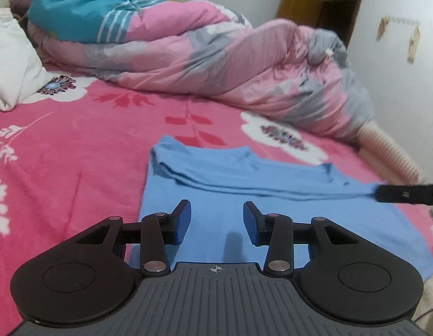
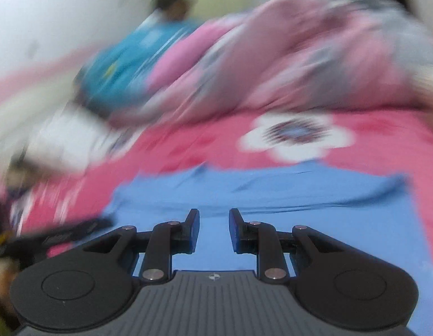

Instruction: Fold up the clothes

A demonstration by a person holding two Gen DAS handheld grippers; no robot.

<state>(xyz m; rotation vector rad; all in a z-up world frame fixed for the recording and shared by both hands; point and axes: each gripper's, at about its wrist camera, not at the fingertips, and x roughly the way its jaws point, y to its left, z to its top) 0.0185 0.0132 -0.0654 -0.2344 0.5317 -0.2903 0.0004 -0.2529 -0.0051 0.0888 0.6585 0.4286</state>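
Observation:
A light blue garment lies folded flat on the pink flowered bedsheet, with a folded layer along its far edge. My left gripper hovers over the garment's near part, open, with nothing between its blue pads. A dark bar, part of the other gripper, reaches in from the right at the garment's right corner. The right wrist view is blurred. In it my right gripper is over the blue garment, jaws narrowly apart and empty. The left gripper shows as a dark smear at lower left.
A rumpled pink and grey quilt fills the far side of the bed. A teal patterned bundle lies on it at the back left, beside a white pillow. The bed's ribbed edge and a wooden door are at right.

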